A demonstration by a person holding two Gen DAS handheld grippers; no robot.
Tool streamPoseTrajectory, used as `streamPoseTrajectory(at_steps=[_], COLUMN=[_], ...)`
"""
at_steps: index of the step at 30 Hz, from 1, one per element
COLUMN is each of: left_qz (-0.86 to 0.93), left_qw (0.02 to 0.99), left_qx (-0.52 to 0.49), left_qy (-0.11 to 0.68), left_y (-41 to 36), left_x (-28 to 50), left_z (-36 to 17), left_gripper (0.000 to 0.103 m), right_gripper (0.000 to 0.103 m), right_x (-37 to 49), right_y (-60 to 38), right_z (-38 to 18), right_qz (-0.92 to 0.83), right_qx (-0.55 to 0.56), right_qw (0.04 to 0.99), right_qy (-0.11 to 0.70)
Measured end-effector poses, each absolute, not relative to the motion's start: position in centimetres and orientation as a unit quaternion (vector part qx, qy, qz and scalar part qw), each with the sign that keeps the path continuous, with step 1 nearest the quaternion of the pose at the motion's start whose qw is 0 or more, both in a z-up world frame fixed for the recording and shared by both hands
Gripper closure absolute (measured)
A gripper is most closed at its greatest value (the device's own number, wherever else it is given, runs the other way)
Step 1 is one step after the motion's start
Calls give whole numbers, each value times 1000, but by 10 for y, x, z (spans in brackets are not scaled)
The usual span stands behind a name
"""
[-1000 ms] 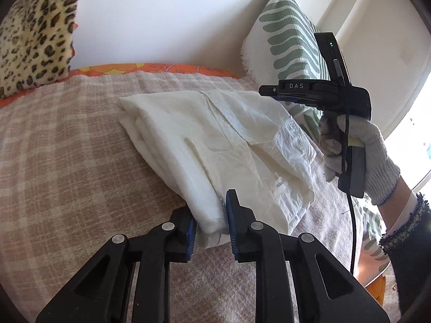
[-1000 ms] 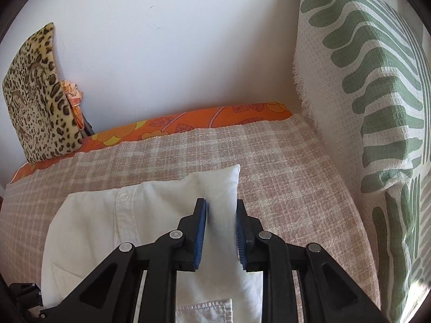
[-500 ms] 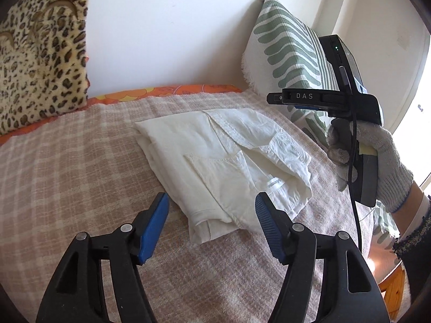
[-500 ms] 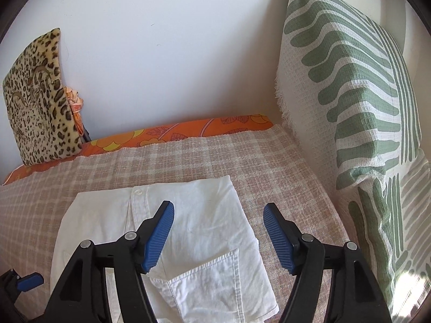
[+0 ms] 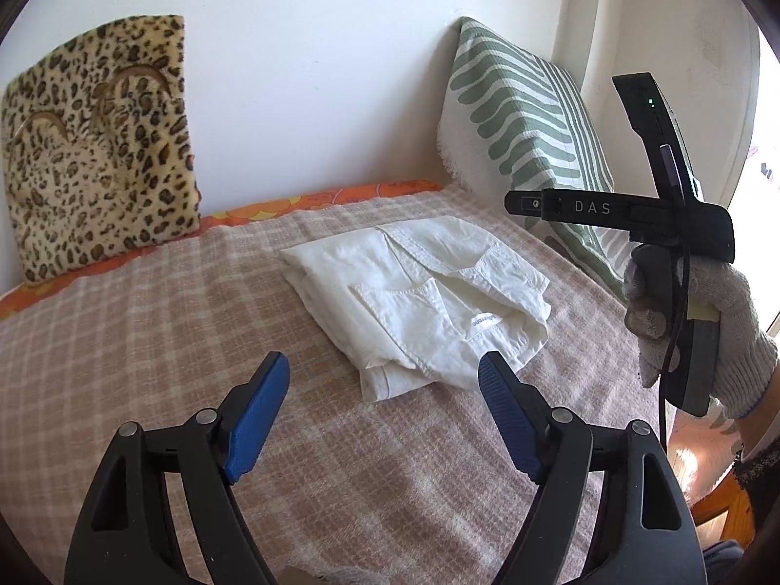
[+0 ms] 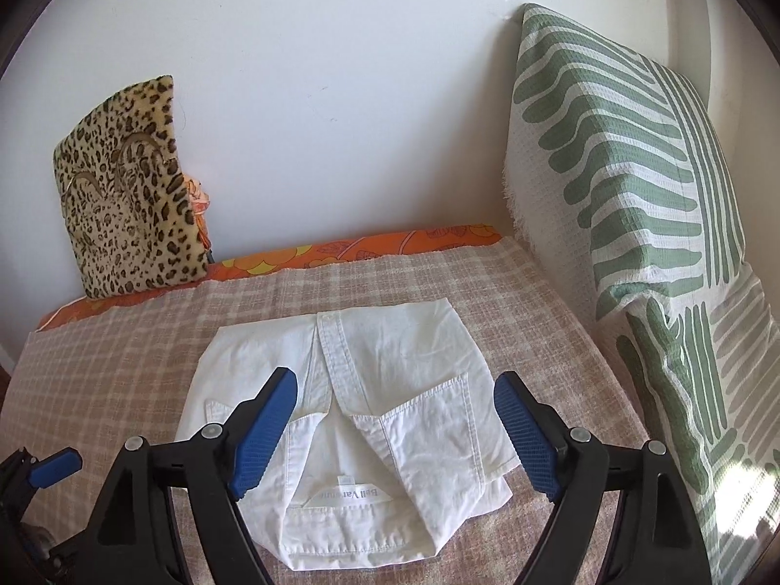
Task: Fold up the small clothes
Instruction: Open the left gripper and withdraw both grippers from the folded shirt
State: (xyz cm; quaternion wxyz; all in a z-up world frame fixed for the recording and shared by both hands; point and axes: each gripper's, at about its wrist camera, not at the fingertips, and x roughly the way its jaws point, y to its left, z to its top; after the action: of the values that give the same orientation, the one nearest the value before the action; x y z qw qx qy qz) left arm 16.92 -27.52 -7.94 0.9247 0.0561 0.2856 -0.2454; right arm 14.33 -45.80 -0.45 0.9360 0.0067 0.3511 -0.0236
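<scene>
With both claws just opened wide and empty, the folded white cotton shirt (image 6: 370, 419) lies released on the checked bed blanket (image 5: 146, 341); next, fetch another garment

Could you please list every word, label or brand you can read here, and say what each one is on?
"DAS": white letters on the black bar of the right gripper.
"Bell Var...": upside down on the neck label of the folded white shirt; the second word is too blurred to finish.
No other text is readable.

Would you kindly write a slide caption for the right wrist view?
Right gripper, jaws just opened, above the folded white shirt on a plaid blanket.
</scene>
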Motion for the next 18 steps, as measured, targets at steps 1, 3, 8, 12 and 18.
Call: streamPoseTrajectory(at_steps=[1, 3, 8, 12, 18], left_qz=[-244, -248, -243, -237, -233], left_qw=[926, 928, 929, 930, 931], left_qx=[59, 62, 71, 80, 82], left_qy=[280, 271, 269, 270, 270], left_y=[-274, -272, -270, -270, -267], left_x=[164, 154, 136, 126, 116], left_z=[-78, -76, -75, -76, -77], left_gripper=[21, 21, 18, 15, 4], right_gripper=[16, 12, 7, 6, 6], right_x=[136, 124, 101, 88, 79], right_y=[-457, -455, -450, -446, -443], right_z=[-4, -4, -10, -18, -28], right_qz=[-29, -36, -38, -43, -48], right_qx=[8, 12, 27, 29, 31], right_qw=[937, 939, 940, 942, 941], right_qy=[348, 342, 337, 333, 333])
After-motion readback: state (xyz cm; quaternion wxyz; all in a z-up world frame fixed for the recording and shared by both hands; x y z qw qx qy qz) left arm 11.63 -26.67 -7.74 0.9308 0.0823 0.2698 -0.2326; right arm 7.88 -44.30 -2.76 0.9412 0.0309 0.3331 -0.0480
